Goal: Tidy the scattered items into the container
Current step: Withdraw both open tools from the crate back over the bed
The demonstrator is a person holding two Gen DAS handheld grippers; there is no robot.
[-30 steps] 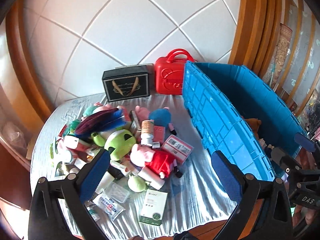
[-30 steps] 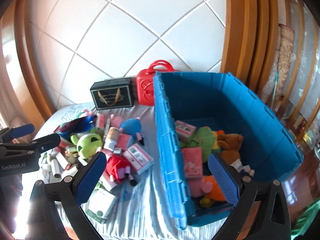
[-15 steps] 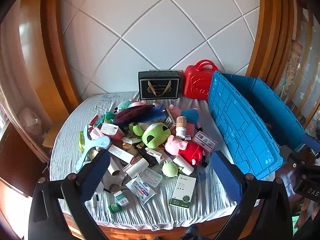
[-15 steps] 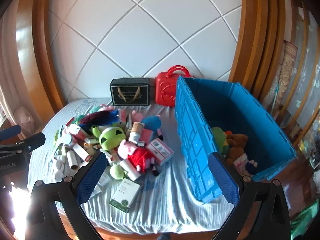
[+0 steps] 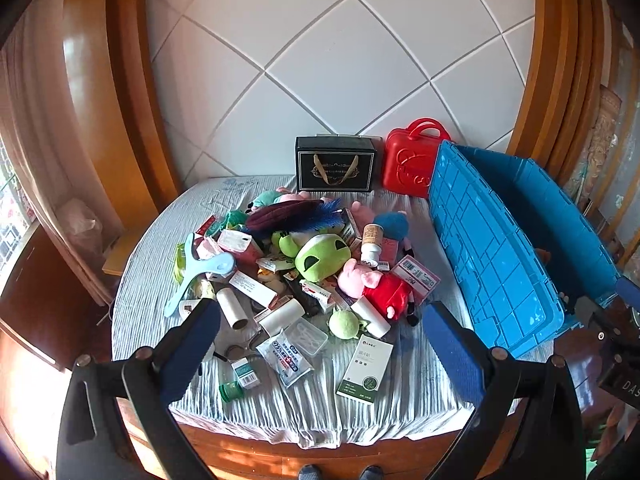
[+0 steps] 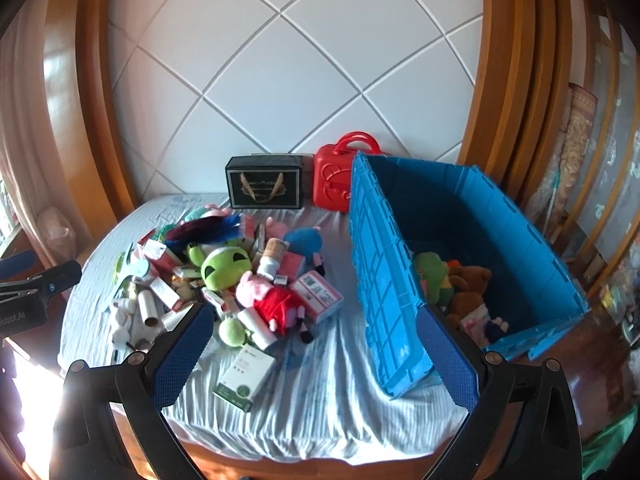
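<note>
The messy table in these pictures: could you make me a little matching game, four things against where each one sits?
Things:
1. brown teddy bear
2. black gift box
3. white and green box
4. red case

Places:
A. at the table's near edge
B. inside the blue crate
C. between the black box and the crate
D. against the wall, left of the red case

Pairs: 1-B, 2-D, 3-A, 4-C

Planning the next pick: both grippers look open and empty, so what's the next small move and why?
Probably lower the right gripper onto the white-and-green box: it lies alone at the pile's near edge, nearest the open fingers, with the blue crate just to the right.
</note>
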